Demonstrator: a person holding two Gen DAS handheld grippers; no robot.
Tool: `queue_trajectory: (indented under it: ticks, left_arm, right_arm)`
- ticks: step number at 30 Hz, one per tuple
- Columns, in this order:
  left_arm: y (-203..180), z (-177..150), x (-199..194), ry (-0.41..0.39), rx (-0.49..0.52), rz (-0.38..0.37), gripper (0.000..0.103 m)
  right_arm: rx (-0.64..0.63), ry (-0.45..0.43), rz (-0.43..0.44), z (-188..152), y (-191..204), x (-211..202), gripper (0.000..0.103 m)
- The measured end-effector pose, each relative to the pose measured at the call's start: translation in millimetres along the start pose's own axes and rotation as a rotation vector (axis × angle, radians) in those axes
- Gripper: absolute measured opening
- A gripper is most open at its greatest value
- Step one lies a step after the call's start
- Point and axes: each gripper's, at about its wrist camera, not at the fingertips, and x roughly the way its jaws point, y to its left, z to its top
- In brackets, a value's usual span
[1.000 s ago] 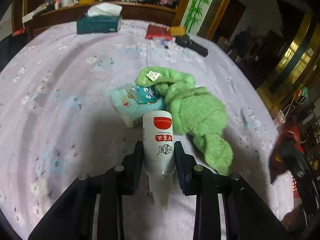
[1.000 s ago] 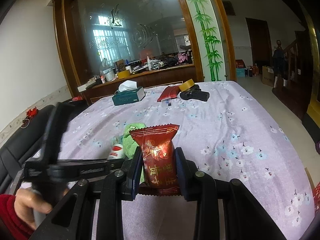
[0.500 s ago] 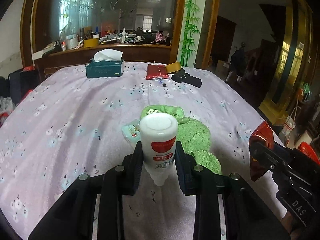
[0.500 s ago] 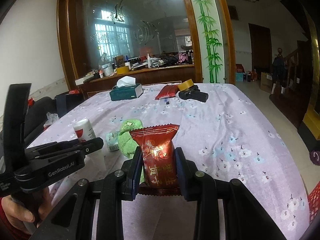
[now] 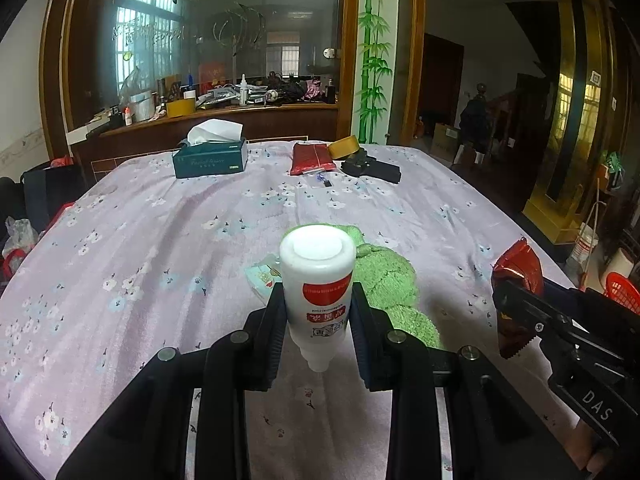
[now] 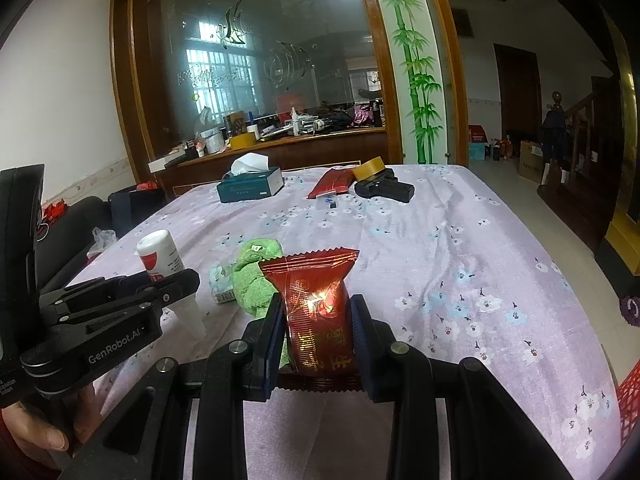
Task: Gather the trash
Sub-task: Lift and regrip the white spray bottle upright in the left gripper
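My left gripper (image 5: 318,316) is shut on a white bottle with a red label (image 5: 317,280), held upside down with its base toward the camera, above the table. The right wrist view shows that bottle (image 6: 160,256) at the left in the left gripper (image 6: 176,284). My right gripper (image 6: 318,328) is shut on a red snack wrapper (image 6: 318,300), also lifted off the table. The left wrist view shows the wrapper (image 5: 518,276) at the right edge. On the lilac flowered tablecloth (image 5: 160,240) lie a green towel (image 5: 390,280) and a small pale tissue pack (image 5: 262,276).
At the far end of the table sit a dark green tissue box (image 5: 210,158), a red packet (image 5: 312,158), a roll of tape (image 5: 344,146) and a black device (image 5: 374,168). A red basket (image 5: 622,290) stands on the floor at right. A hand (image 6: 32,436) holds the left gripper.
The left gripper rose and tilted up with the bottle, so the view went from looking down at the table to looking across the room. The right gripper and wrapper stayed put.
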Motion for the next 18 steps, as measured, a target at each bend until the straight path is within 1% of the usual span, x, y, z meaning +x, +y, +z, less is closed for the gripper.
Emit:
queue_trajectory:
  ticks: [12,18]
  left_arm:
    - [0.6,-0.2,-0.7,-0.006,0.005,0.01,0.028]
    - [1.2,0.2,-0.7,0.002,0.007,0.001,0.028]
  right_arm:
    - [0.0,0.0,0.002,0.8,-0.2,0.2,0.034]
    - [0.0,-0.003,-0.002,0.6,-0.3,0.9,0.034]
